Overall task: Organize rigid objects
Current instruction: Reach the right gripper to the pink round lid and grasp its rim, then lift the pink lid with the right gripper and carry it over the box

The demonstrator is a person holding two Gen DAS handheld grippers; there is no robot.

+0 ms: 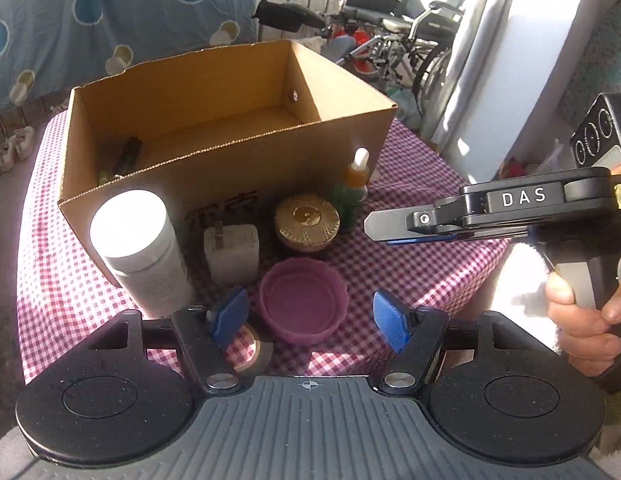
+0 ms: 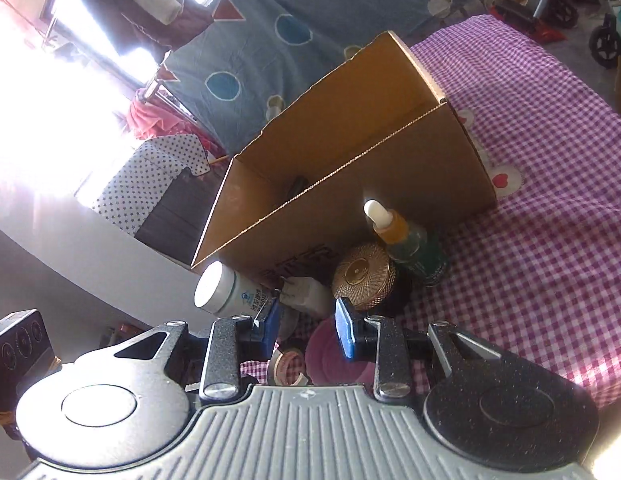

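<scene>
Left wrist view: both the left gripper [image 1: 310, 318] and right gripper [image 2: 306, 326] gape empty; the pink scalloped bowl [image 1: 303, 300], seemingly light and stiff, invites a rim grasp.

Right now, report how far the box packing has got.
Barely started. The cardboard box holds one dark item. Both grippers, left and right, are open and empty. Outside remain the white bottle, charger, gold lid, dropper bottle, purple cup and tape roll.

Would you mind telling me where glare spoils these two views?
Left wrist view: sunlight bleaches the white bottle's lid and the wall at right; the cardboard box front is in shadow. Right wrist view: the window blows out the left side, and fisheye distortion tilts everything.
</scene>
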